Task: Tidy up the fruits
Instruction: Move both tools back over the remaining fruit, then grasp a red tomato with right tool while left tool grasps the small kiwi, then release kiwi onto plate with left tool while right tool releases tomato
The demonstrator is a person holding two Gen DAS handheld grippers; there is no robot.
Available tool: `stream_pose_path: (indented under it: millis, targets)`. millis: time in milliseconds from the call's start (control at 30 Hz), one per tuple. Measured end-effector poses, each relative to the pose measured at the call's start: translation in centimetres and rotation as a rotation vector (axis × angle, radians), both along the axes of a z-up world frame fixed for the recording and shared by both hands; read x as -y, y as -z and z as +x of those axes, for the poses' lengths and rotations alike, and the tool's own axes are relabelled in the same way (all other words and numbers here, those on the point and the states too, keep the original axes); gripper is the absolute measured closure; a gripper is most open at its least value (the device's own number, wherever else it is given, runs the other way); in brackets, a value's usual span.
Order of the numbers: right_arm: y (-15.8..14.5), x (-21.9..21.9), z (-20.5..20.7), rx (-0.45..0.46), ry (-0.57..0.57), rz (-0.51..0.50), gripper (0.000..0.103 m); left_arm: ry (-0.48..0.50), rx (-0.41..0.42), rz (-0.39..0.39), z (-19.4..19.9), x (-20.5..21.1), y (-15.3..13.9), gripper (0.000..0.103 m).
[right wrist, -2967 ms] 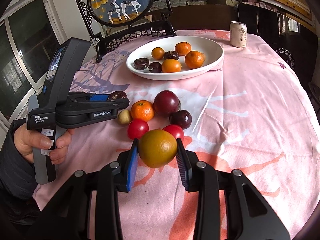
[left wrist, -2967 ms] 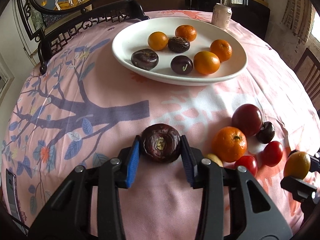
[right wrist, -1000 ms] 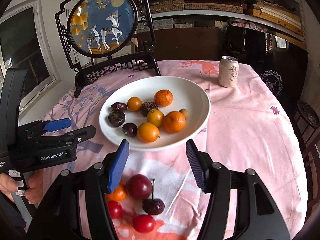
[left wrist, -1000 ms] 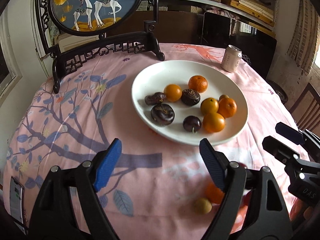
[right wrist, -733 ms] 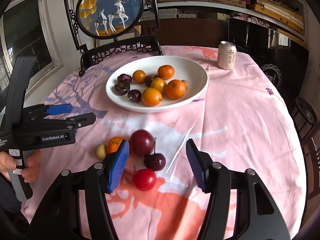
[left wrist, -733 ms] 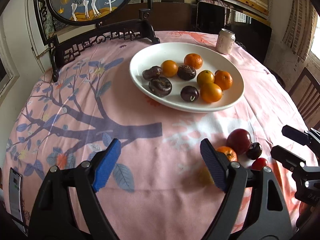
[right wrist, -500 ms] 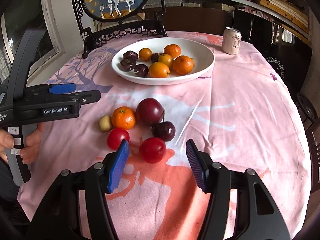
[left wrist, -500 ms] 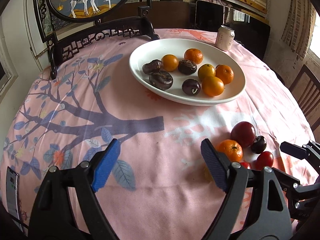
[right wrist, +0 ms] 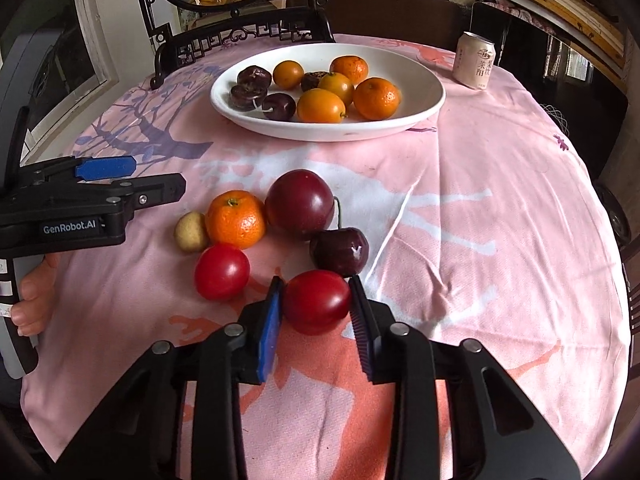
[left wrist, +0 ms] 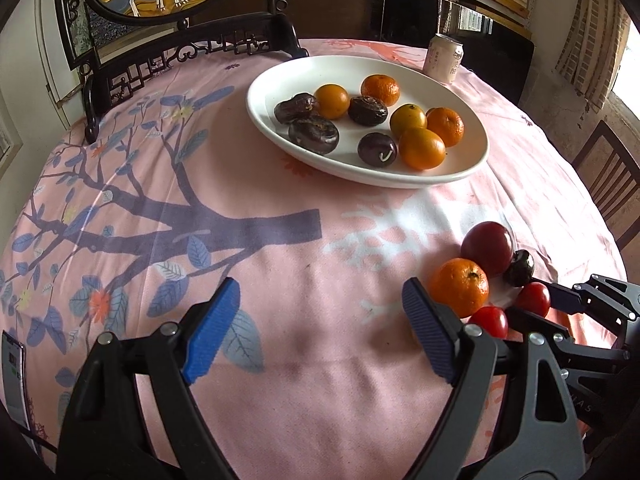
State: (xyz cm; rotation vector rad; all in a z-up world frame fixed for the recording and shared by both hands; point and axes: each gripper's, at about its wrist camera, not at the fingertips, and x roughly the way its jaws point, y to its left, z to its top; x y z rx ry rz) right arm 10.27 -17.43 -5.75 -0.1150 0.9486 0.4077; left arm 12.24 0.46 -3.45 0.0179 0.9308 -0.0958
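Observation:
My right gripper (right wrist: 315, 282) is closing its jaws on a red tomato (right wrist: 316, 300), and both blue pads touch its sides while it rests on the pink cloth. Close by lie a second tomato (right wrist: 222, 271), a dark cherry (right wrist: 339, 252), a big plum (right wrist: 299, 202), a mandarin (right wrist: 236, 219) and a small yellowish fruit (right wrist: 191, 232). Further back, the white plate (right wrist: 424, 80) holds several oranges and dark fruits. Left of the pile, my left gripper (left wrist: 320, 292) hangs open over bare cloth with nothing between its pads.
A drink can (right wrist: 476, 60) stands behind the plate at the right. A round painted screen on a black carved stand (right wrist: 240, 36) is at the table's far edge. A wooden chair (left wrist: 600, 184) is beyond the right edge. A person's hand (right wrist: 32, 300) grips the left tool.
Both grippers came down from the plate toward the loose fruit. The right jaws narrowed from wide open onto the red tomato. The left jaws stayed wide.

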Motion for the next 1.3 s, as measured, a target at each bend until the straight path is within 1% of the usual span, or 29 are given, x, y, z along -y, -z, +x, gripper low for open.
stream_pose_path:
  millis: [133, 233, 400, 567, 667, 867, 933, 967, 1000, 1033, 1100, 1167, 1200, 1233, 1300]
  targets:
    - [0.0, 0.7, -0.5, -0.008, 0.013, 0.032, 0.071, 0.026, 0.004, -0.002, -0.4, 0.5, -0.1, 0.018]
    - [0.0, 1.3, -1.0, -0.017, 0.027, 0.059, 0.071, 0.058, 0.0, 0.013, -0.8, 1.2, 0.0, 0.018]
    - [-0.1, 1.9, -1.5, -0.019, 0.035, 0.073, 0.071, 0.101, 0.008, 0.033, -1.6, 1.8, -0.1, 0.018]
    - [-0.1, 2.3, -1.6, -0.022, 0.037, 0.094, 0.071, 0.116, 0.009, 0.025, -2.1, 1.6, -0.2, 0.018]
    - [0.0, 2.3, -1.6, -0.024, 0.032, 0.104, 0.071, 0.128, 0.014, 0.006, -2.3, 1.5, -0.4, 0.018]
    - [0.0, 2.4, -1.5, -0.027, 0.022, 0.117, 0.071, 0.17, -0.021, 0.027, -2.3, 2.6, 0.7, 0.018]
    - [0.0, 2.5, -1.5, -0.028, 0.019, 0.123, 0.071, 0.168, -0.023, 0.034, -2.1, 2.9, 1.1, 0.02]
    - [0.1, 2.5, -1.5, -0.029, 0.018, 0.125, 0.071, 0.169, -0.026, 0.034, -2.0, 3.1, 1.3, 0.026]
    - [0.1, 2.5, -1.5, -0.029, 0.017, 0.126, 0.071, 0.179, -0.038, 0.019, -1.8, 3.2, 1.6, 0.038]
    - [0.1, 2.5, -1.5, -0.029, 0.017, 0.128, 0.071, 0.184, -0.041, 0.017, -1.7, 3.4, 1.8, 0.041]
    - [0.1, 2.5, -1.4, -0.029, 0.017, 0.129, 0.071, 0.191, -0.015, 0.031, -1.7, 3.8, 1.8, 0.056]
    - [0.1, 2.4, -1.4, -0.028, 0.018, 0.126, 0.071, 0.198, 0.001, 0.039, -1.7, 4.0, 1.9, 0.062]
    - [0.1, 2.4, -1.4, -0.028, 0.018, 0.123, 0.071, 0.208, 0.004, 0.038, -1.7, 4.2, 1.8, 0.071]
    - [0.1, 2.3, -1.4, -0.026, 0.018, 0.119, 0.071, 0.218, 0.006, 0.035, -1.8, 4.3, 1.8, 0.076]
    - [0.1, 2.2, -1.4, -0.024, 0.02, 0.109, 0.071, 0.216, 0.004, 0.038, -1.9, 4.4, 1.7, 0.077]
